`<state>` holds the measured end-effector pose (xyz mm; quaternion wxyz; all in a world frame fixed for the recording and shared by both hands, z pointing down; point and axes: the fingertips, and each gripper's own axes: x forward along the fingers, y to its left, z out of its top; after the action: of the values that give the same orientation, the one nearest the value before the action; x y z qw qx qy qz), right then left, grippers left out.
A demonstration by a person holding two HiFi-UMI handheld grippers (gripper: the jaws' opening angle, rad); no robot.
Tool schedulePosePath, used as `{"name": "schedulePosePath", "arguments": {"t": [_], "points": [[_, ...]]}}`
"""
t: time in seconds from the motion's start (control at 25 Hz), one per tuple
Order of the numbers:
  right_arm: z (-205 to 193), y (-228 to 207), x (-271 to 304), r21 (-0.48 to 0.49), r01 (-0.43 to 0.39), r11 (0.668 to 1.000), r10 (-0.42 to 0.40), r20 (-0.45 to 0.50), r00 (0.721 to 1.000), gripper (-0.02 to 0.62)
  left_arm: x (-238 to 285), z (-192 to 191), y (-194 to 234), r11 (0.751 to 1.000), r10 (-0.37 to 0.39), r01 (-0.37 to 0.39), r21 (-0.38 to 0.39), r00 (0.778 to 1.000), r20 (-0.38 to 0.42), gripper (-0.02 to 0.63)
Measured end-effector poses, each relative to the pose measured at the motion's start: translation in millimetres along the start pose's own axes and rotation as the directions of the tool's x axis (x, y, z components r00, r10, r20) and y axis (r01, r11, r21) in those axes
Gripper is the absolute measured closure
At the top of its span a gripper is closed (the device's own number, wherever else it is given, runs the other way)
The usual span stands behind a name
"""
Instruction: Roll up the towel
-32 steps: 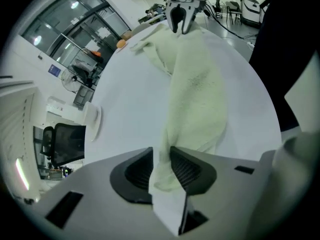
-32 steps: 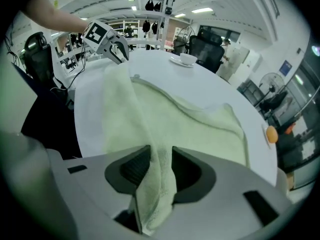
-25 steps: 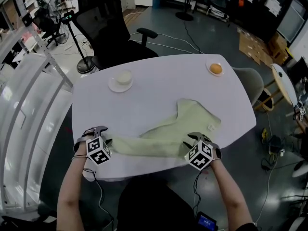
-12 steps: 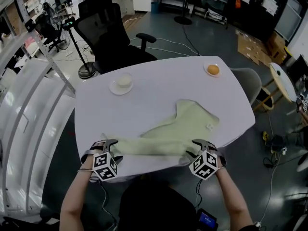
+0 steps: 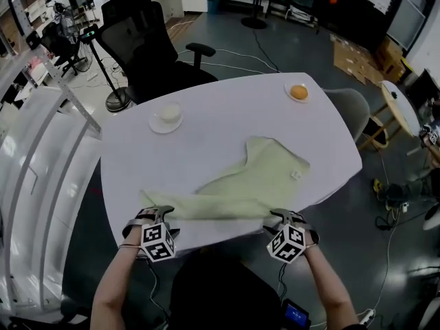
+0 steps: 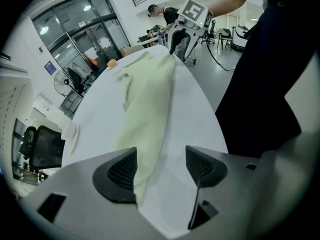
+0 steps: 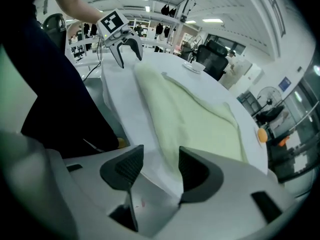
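Jaws of the left claw (image 6: 160,166) have just been opening and stand released, a corner of the pale green towel (image 5: 254,184) loose between them; right claw (image 7: 161,166) has likewise just been opening, towel edge beside one pad, unpinched; towel lies along the white worktop's (image 5: 206,115) near edge.

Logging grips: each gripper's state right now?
Left gripper: open, jaws just opened, towel corner loose between them.
Right gripper: open, jaws just opening, towel edge barely inside them, not gripped.
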<state>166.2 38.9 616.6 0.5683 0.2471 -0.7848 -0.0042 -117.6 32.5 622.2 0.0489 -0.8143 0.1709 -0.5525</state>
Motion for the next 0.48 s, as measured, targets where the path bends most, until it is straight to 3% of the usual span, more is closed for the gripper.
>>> {"name": "schedulePosePath", "arguments": {"t": [0.24,0.48], "points": [[-8,-9,15,0.000,-0.027,1.000,0.026,-0.042,0.999,0.362,10,-8,16,1.000,-0.018,0.017,-0.014,0.999,-0.036,0.291],[-22,-30,21,-0.113,0.030,0.993,-0.043,-0.114,0.993,0.437,17,-15,33,0.999,0.027,-0.023,0.048,0.996,-0.088,0.418]]}}
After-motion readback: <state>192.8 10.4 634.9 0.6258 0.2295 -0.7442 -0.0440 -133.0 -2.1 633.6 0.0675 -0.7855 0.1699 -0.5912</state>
